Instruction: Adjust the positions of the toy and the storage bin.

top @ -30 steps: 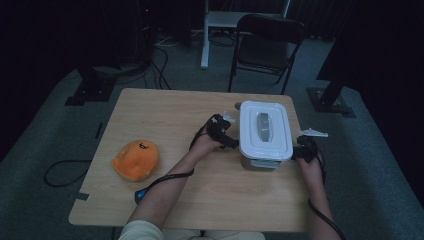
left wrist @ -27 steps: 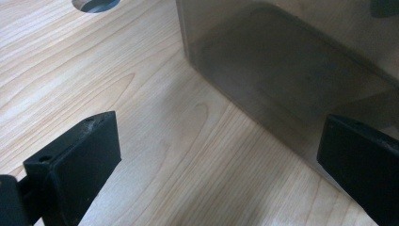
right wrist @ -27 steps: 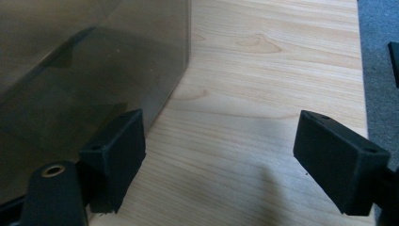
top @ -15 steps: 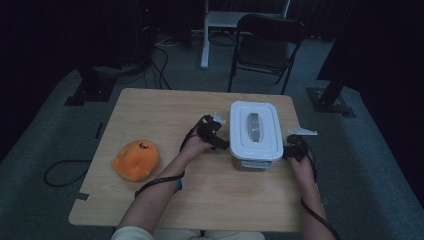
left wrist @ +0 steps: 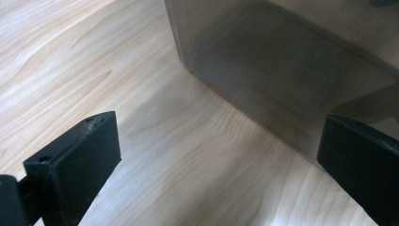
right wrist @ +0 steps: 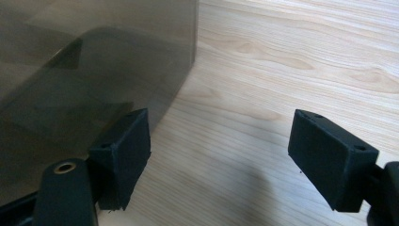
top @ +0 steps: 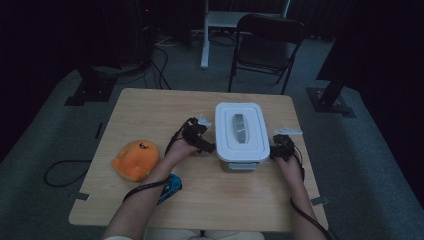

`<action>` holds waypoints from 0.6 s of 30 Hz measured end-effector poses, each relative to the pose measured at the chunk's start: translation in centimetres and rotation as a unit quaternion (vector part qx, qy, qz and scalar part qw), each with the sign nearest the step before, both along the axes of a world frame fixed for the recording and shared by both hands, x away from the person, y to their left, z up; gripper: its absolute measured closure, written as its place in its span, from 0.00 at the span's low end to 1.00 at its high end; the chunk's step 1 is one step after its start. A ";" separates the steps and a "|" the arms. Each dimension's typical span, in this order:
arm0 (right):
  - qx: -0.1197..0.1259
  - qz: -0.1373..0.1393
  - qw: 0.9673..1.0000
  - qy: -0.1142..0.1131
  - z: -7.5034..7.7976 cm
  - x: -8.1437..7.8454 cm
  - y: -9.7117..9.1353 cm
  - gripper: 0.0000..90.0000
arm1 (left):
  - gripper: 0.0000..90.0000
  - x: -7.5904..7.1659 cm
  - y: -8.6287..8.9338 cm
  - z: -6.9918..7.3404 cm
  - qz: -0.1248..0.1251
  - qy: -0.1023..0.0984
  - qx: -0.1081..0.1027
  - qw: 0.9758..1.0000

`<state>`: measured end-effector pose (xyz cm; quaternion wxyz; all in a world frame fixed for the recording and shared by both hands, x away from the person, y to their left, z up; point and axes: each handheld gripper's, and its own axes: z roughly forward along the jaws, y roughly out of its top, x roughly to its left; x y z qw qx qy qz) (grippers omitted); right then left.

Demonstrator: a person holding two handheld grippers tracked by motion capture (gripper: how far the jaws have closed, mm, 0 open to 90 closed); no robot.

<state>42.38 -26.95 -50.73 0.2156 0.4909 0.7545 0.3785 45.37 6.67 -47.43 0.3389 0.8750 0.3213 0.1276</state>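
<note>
Trouble looked likeliest from above: the white-lidded grey plastic box [top: 239, 135] sat mid-tabletop [top: 150, 110], my left claw [top: 204, 146] and right claw [top: 278, 150] flanking it. Along my left, jaws gaped beside its wall [left wrist: 282, 70]. Along my right, likewise; uneven pressing could twist the box [right wrist: 89, 70] askew.

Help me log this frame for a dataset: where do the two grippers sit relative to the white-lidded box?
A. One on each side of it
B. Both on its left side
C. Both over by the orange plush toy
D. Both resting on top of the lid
A: in the high view the left gripper is at the left side of the box and the right gripper at its right side.
</note>
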 end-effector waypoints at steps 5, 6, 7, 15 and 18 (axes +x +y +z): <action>-0.003 0.009 1.000 -0.001 -0.1 -0.2 1.5 0.23 | 0.01 -0.6 1.3 0.1 0.010 -0.004 0.003 1.000; -0.004 0.011 1.000 -0.001 -0.1 -0.3 1.7 0.23 | 0.01 -0.7 1.6 0.1 0.010 -0.006 0.005 1.000; -0.005 0.014 1.000 0.001 -0.1 -0.3 2.0 0.24 | 0.01 -0.9 1.8 0.1 0.009 -0.007 0.006 1.000; -0.012 0.021 1.000 0.012 -0.1 0.0 2.8 0.17 | 0.01 -0.9 3.5 -0.1 0.031 -0.010 -0.013 0.999; -0.016 0.021 0.999 0.020 -0.3 0.7 2.8 0.16 | 0.01 -0.4 3.4 -0.1 0.039 -0.014 -0.007 0.999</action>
